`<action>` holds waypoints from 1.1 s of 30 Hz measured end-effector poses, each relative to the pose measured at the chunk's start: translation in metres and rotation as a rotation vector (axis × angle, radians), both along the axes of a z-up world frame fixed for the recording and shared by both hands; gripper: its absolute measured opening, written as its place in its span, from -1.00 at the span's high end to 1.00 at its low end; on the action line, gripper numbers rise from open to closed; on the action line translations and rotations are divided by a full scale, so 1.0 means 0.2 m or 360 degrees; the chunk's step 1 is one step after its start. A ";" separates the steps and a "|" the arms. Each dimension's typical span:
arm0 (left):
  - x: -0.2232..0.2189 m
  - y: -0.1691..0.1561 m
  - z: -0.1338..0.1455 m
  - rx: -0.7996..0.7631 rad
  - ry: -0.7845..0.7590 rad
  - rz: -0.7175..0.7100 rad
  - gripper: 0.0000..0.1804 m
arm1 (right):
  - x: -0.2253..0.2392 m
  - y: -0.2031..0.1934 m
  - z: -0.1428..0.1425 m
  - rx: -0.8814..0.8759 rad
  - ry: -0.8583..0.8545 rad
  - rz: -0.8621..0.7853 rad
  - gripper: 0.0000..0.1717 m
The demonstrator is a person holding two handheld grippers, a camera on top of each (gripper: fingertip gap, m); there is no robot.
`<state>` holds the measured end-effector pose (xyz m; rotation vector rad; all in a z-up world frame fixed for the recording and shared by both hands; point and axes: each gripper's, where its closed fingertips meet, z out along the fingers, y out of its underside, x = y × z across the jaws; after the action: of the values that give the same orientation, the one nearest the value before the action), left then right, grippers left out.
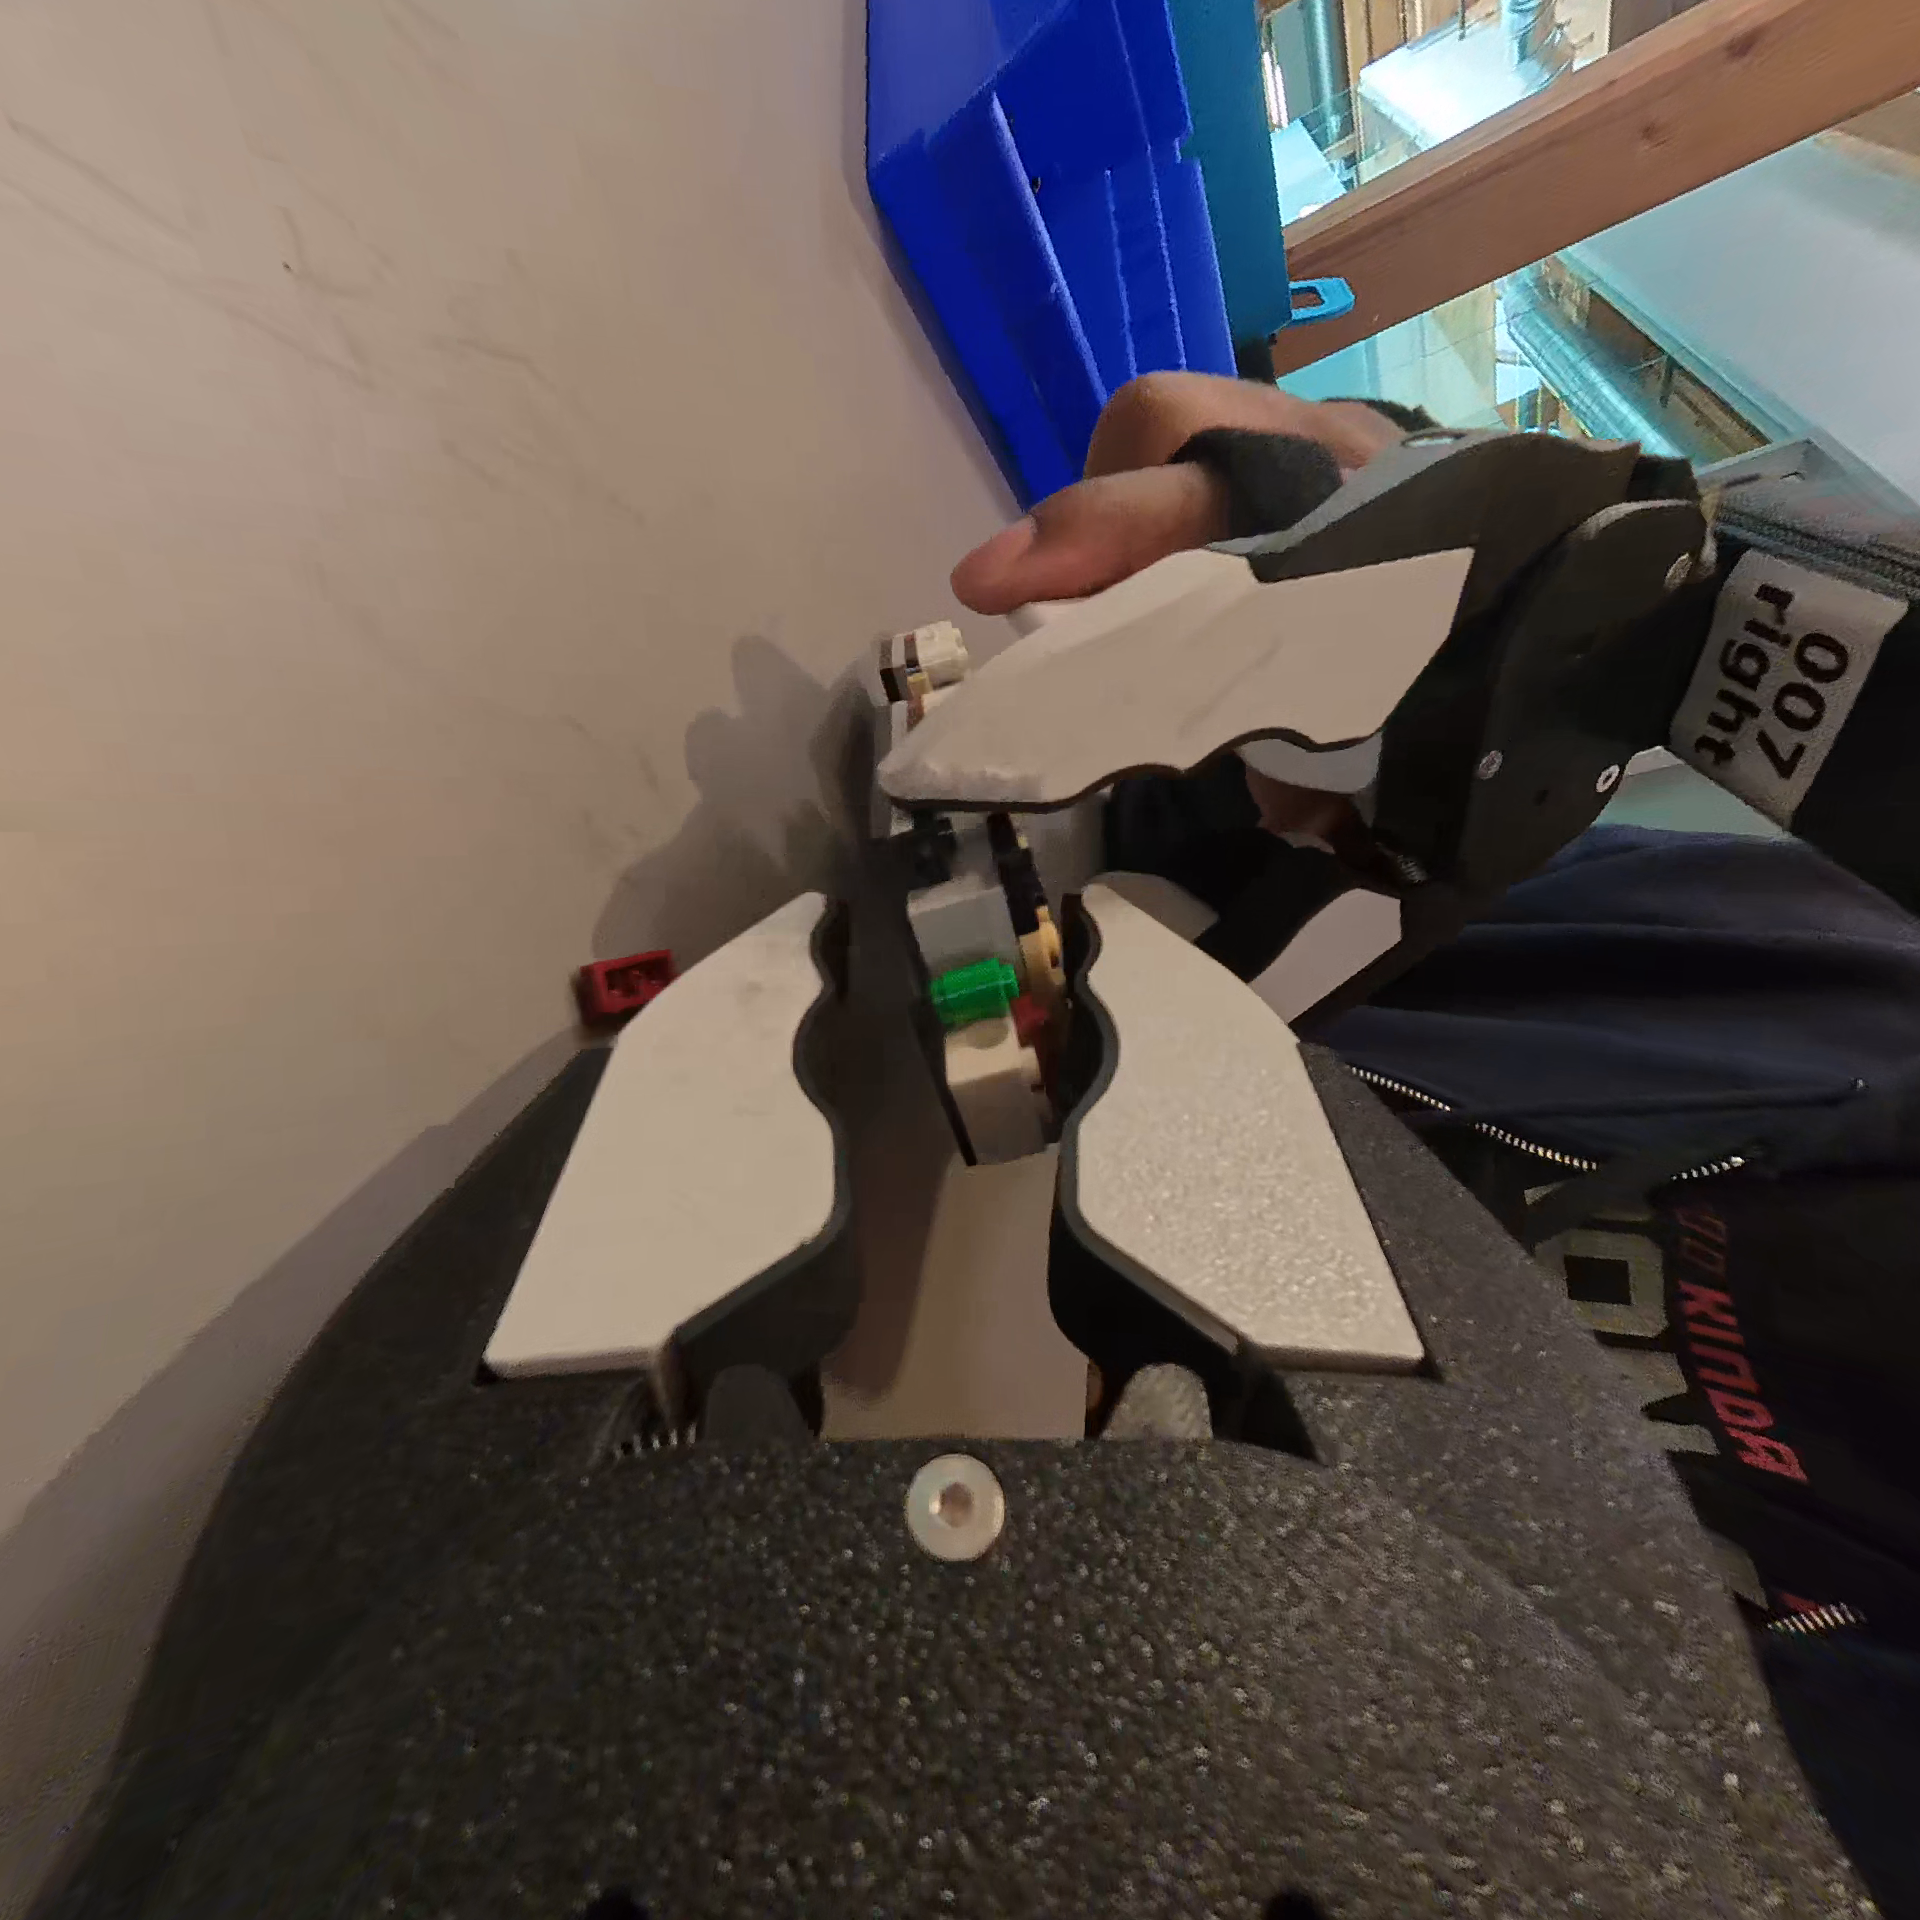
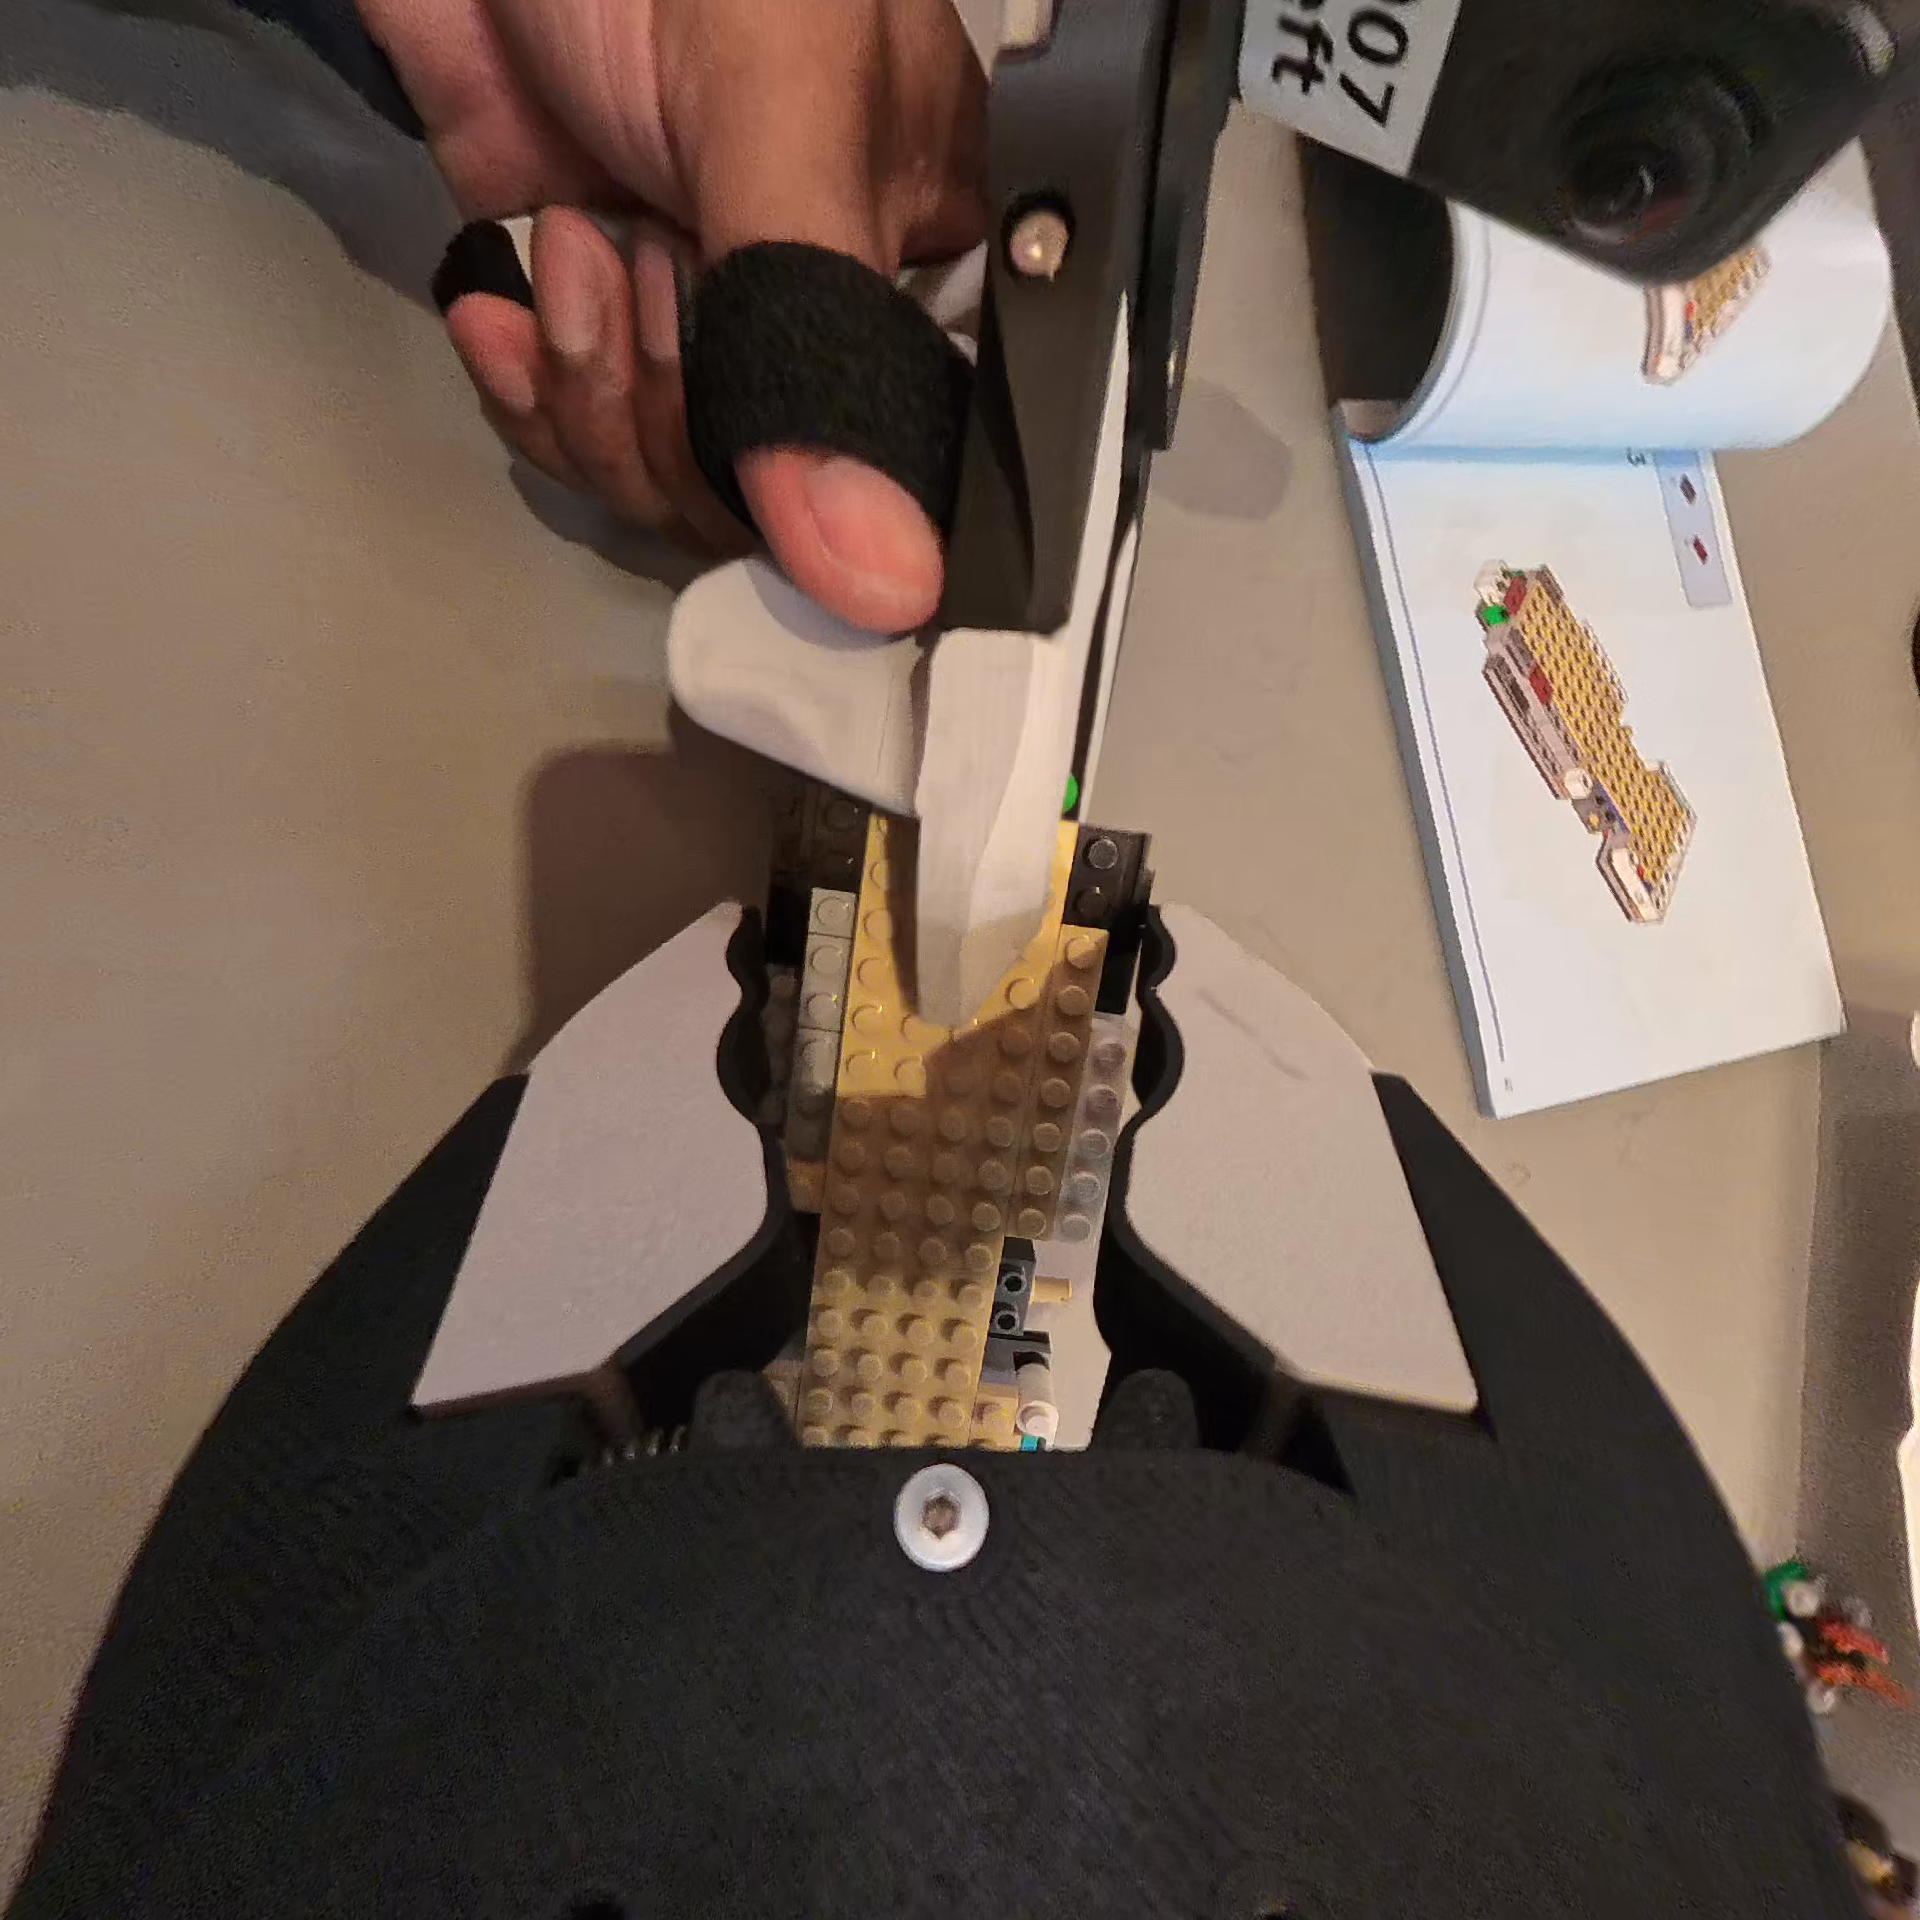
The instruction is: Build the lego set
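Grip advice: with the right gripper [image 2: 940, 997] clamped across the brick model [image 2: 935, 1174] and the left gripper [image 1: 961, 977] clamped on its end, we judged even, square pressure best.

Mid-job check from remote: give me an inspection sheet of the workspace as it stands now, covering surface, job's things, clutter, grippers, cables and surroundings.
Surface: beige tabletop, scuffed.
Job's things: tan-topped brick model; open instruction booklet to its right.
Clutter: loose red brick; small brick bits at the table edge.
Grippers: right gripper fingers clamp the model's long sides; left gripper fingers close on the model's end, edge-on, by a green piece.
Cables: nothing seen.
Surroundings: blue bin, wooden beam.
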<state>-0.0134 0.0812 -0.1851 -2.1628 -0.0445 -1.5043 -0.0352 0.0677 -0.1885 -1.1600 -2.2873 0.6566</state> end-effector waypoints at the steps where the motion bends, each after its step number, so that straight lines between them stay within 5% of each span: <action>1: 0.01 -0.01 0.01 0.0010 -0.0023 -0.0005 0.67 | 0.00 -0.01 0.00 0.0020 0.0001 0.0043 0.20; 8: -0.08 0.00 0.02 -0.0008 -0.0204 0.0300 0.71 | -0.05 0.03 0.11 0.0117 0.0176 0.0093 0.19; 16: -0.43 0.00 0.14 0.0136 -0.0573 0.0934 0.71 | -0.03 0.14 0.31 0.0059 0.0517 -0.0059 0.24; 22: -0.78 0.13 0.26 0.0408 -0.0710 0.1358 0.72 | -0.08 0.13 0.16 -0.0130 0.0488 0.0069 0.28; 28: -0.85 0.25 0.34 0.0613 -0.0921 0.1391 0.73 | -0.08 0.14 -0.10 -0.0270 0.0268 0.0204 0.36; 33: -0.86 0.25 0.27 0.0582 -0.0958 0.1439 0.73 | -0.07 0.13 -0.19 -0.0251 0.0030 0.0264 0.39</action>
<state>-0.1844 0.1312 -0.1318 -1.0754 -0.7698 -1.3706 -0.0501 0.0940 -0.2266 -1.0349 -2.3685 0.9214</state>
